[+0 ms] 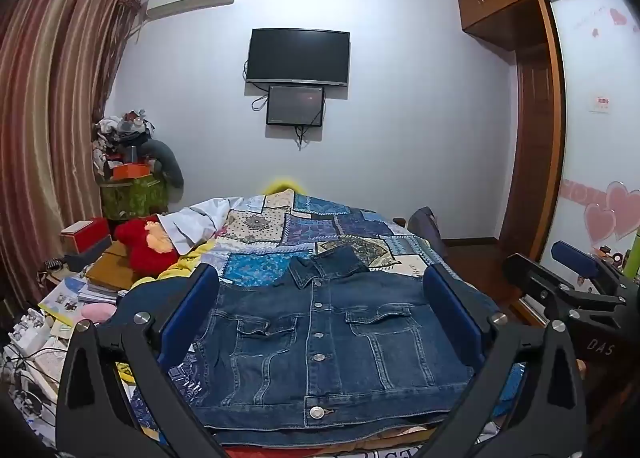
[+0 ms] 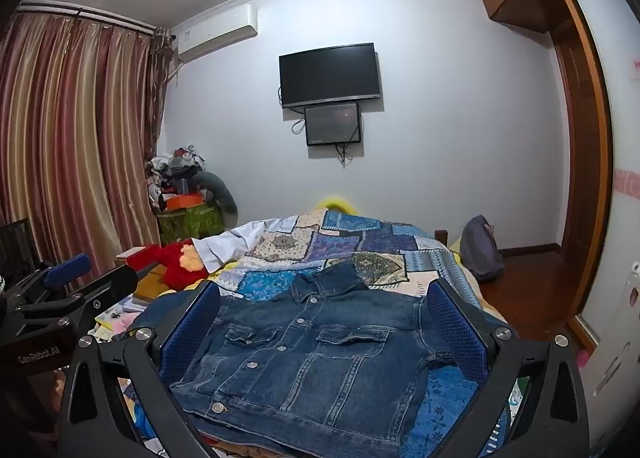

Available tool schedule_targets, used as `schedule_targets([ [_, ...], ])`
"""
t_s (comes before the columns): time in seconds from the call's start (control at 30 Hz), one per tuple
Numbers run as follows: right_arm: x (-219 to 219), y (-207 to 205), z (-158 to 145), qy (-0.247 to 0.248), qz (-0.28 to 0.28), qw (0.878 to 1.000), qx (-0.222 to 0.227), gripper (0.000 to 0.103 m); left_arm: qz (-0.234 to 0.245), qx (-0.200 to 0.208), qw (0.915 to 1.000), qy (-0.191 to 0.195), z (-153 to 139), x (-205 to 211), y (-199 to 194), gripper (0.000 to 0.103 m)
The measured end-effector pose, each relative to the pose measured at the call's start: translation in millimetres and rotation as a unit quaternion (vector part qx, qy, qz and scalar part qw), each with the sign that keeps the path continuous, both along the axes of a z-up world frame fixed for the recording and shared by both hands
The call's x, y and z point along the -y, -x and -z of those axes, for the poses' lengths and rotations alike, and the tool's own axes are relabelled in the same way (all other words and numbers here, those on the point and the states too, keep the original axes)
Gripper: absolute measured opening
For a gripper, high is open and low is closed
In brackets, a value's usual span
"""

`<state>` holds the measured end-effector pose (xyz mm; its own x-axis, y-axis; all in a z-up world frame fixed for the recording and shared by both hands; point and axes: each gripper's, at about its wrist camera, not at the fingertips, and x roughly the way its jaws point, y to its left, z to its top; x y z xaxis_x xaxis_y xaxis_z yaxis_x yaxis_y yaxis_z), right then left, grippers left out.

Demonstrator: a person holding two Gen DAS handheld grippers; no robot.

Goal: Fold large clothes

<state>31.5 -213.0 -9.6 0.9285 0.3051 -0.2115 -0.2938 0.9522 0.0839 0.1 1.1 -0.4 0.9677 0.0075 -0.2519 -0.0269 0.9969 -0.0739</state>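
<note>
jaws: both pairs wide apart, empty | denim jacket (image 1: pixel 320 342) folded on patchwork quilt (image 1: pixel 280 234) | red plush toy (image 1: pixel 148 246) left

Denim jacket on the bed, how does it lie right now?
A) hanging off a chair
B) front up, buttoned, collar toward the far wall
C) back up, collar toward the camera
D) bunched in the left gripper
B: the denim jacket lies flat on the bed, buttons and chest pockets up, collar at the far end.
</note>
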Motion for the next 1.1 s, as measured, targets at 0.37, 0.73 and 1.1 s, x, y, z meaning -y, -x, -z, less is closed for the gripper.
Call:
schedule_targets([
  [0.37,0.4,1.3,-3.1,0.002,-0.002,1.000,-0.007,0.103,0.003,-0.001,1.0000,0.001,1.4,-2.5,-4.9,0.103],
  [0.73,1.4,-1.1,-2.3,-0.001,-0.001,1.000,-0.012,0.103,0.001,-0.002,1.0000,-0.001,3.8,-2.3,-6.9,0.103],
  [1.1,-5.7,-0.5,2.0,-0.001,-0.005,1.000,-0.013,0.103,-0.001,0.000,1.0000,0.000,4.1,-5.0,-6.6,0.103],
])
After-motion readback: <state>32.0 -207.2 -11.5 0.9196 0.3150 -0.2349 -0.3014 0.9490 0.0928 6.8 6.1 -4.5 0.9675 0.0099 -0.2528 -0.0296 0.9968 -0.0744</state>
